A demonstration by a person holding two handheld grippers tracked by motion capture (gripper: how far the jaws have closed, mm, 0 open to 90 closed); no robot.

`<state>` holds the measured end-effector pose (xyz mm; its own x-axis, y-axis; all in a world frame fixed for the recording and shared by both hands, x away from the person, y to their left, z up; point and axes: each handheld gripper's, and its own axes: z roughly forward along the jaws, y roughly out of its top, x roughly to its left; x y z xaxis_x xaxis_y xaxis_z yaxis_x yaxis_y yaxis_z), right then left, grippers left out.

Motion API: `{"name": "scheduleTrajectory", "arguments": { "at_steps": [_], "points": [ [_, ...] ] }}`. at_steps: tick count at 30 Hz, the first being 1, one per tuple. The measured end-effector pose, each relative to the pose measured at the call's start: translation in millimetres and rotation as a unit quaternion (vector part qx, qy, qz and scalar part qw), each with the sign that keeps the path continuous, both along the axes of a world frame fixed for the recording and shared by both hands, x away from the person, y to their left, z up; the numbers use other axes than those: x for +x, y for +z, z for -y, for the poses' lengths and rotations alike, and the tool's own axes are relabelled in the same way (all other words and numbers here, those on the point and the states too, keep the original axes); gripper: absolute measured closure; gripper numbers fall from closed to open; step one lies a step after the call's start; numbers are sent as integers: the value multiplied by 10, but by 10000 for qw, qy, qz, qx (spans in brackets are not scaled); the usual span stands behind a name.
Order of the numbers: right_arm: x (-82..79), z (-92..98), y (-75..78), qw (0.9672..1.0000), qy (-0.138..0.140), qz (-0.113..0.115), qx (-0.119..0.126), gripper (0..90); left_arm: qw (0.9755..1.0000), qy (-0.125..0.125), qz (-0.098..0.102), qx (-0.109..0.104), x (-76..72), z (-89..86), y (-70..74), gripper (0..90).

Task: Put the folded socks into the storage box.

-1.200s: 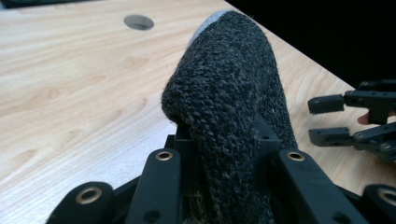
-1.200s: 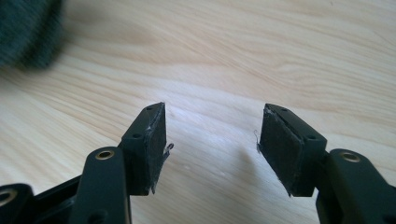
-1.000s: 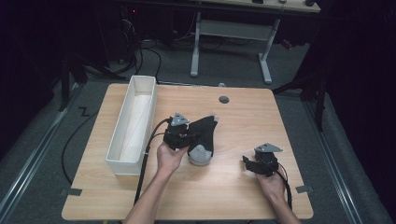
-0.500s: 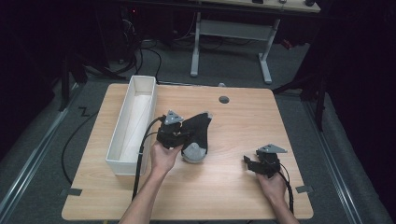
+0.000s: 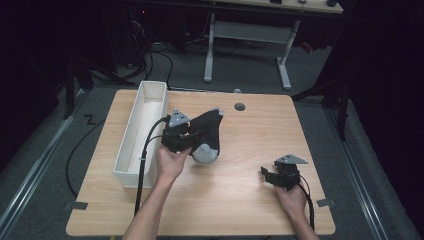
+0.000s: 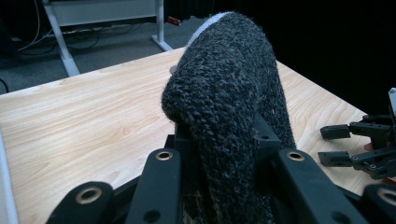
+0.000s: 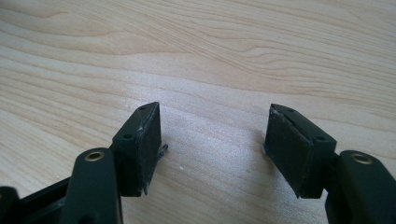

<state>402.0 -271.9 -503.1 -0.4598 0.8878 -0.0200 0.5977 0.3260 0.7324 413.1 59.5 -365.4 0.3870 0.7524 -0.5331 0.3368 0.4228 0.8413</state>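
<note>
A dark knitted sock (image 5: 209, 129) with a grey end hangs over the middle of the wooden table (image 5: 250, 210). My left gripper (image 5: 189, 136) is shut on it, just right of the white bin. In the left gripper view the sock (image 6: 224, 93) bulges up between the two black jaws of that gripper (image 6: 219, 154), which pinch its lower part. My right gripper (image 5: 267, 175) rests low near the table's front right, open. In the right gripper view, bare wood shows between the pads of this gripper (image 7: 212, 140). It also appears at the right edge of the left gripper view, right gripper (image 6: 348, 144).
A long white bin (image 5: 142, 130) stands along the table's left side, close to my left hand. A round cable hole (image 5: 240, 106) sits near the far edge. Beyond the table are a desk frame (image 5: 247, 30) and cables on the floor.
My left hand has lifted the sock upward and a little to the left, so more of it hangs off the table. The right gripper has stayed in place.
</note>
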Motion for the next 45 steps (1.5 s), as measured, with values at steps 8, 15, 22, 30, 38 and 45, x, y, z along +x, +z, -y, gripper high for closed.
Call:
{"name": "scheduleTrajectory", "arguments": {
  "at_steps": [8,15,22,30,38,45],
  "points": [
    [-1,-1,0,10000,1,5,-7,360,9998,194,93,34,-32,-124,87,716],
    [-2,-2,0,10000,17,8,-10,361,9987,454,248,16,-77,-295,225,716],
    [-6,-10,0,10000,82,6,-9,360,9963,746,418,-5,-131,-472,317,716],
    [-7,-13,0,9999,132,-1,-9,357,9947,925,441,-31,-134,-582,451,714],
    [-11,-15,1,9999,126,-6,-9,356,9934,1001,493,-279,-170,-734,533,712],
    [5,-20,0,9999,116,4,13,374,9915,1179,403,-386,-94,-856,580,712]
  ]
}}
